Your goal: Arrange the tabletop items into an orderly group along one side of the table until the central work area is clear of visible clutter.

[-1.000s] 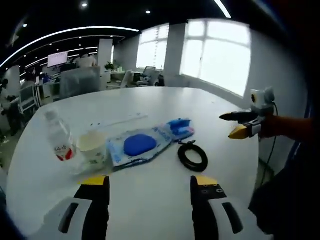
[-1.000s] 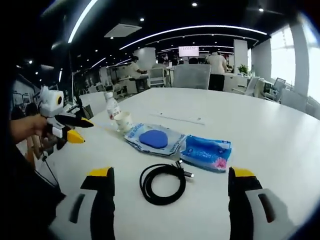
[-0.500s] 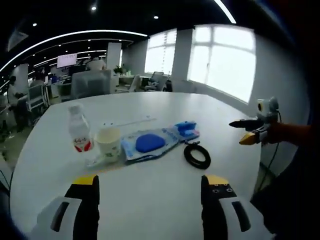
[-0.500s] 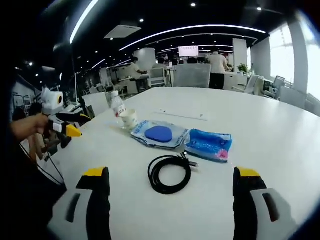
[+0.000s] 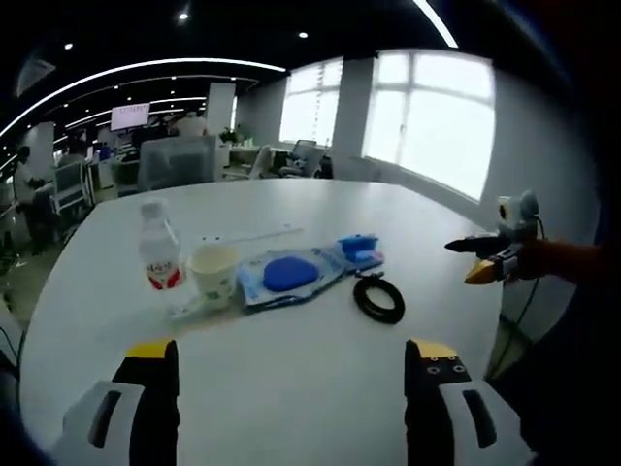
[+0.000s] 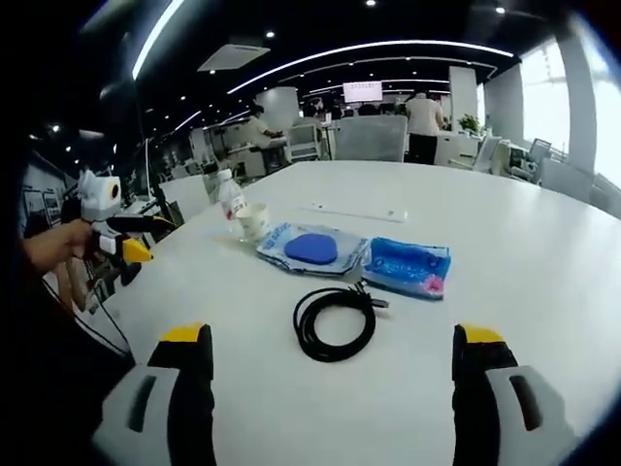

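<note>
On the white table (image 5: 291,379) stand a small water bottle (image 5: 161,249) with a red label and a paper cup (image 5: 213,275). Beside them lie a clear pouch with a blue round pad (image 5: 289,274), a blue packet (image 5: 358,249) and a coiled black cable (image 5: 378,299). The same row shows in the right gripper view: bottle (image 6: 231,201), cup (image 6: 254,221), pouch (image 6: 310,249), packet (image 6: 408,266), cable (image 6: 336,324). My left gripper (image 5: 291,374) is open, well short of the items. My right gripper (image 6: 332,354) is open just before the cable; it also shows at the right (image 5: 482,259).
The table's near edge curves under both grippers. A thin white strip (image 6: 354,211) lies beyond the items. Office desks, chairs and people stand in the background (image 6: 388,126). The left gripper in a hand (image 6: 112,238) hangs off the table's left side.
Both cameras have pulled back and lifted a little, so the items look smaller and farther. Nothing on the table has moved. Both grippers stay open.
</note>
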`<move>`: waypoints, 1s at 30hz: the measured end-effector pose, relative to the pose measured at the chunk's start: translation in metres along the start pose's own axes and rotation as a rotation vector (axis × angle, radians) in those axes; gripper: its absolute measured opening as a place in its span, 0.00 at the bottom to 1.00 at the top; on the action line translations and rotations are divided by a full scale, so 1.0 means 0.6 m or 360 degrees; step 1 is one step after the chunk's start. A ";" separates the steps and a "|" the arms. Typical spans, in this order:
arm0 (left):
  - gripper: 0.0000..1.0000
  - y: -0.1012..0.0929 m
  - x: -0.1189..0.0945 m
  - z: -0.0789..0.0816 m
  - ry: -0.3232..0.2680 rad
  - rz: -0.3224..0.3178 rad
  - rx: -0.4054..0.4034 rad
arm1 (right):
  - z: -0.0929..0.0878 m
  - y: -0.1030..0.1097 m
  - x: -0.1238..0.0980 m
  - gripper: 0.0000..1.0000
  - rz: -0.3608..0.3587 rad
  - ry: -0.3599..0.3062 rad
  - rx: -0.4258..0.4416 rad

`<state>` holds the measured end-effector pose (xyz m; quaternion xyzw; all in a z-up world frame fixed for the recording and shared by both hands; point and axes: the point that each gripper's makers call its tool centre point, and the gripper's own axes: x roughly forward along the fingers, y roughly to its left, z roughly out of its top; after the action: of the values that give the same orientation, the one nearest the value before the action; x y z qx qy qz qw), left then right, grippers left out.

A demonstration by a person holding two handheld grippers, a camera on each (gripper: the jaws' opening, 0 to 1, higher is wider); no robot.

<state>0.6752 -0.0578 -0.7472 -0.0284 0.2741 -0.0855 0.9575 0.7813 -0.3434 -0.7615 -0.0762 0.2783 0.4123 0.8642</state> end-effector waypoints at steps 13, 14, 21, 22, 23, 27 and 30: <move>1.00 0.006 -0.013 0.009 -0.0008 -0.0073 0.0026 | 0.005 0.009 -0.006 1.00 0.0039 -0.0002 -0.0026; 1.00 0.007 -0.014 0.007 -0.0004 -0.0074 0.0036 | 0.007 0.007 -0.007 1.00 0.0039 -0.0005 -0.0024; 1.00 0.008 -0.017 0.001 0.0007 -0.0085 0.0038 | 0.009 0.010 -0.013 1.00 0.0055 0.0026 -0.0054; 1.00 0.007 -0.016 0.001 0.0006 -0.0088 0.0041 | 0.009 0.012 -0.014 1.00 0.0062 0.0027 -0.0064; 1.00 0.006 -0.016 0.003 0.0004 -0.0091 0.0046 | 0.008 0.013 -0.014 1.00 0.0066 0.0033 -0.0071; 0.99 0.005 -0.012 0.004 0.0005 -0.0099 0.0060 | 0.006 0.011 -0.014 1.00 0.0053 0.0021 -0.0069; 0.99 0.003 -0.008 0.004 0.0012 -0.0112 0.0057 | 0.005 0.010 -0.016 1.00 0.0045 0.0012 -0.0064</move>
<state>0.6723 -0.0552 -0.7428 -0.0205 0.2750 -0.1240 0.9532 0.7733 -0.3449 -0.7529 -0.0910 0.2742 0.4297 0.8555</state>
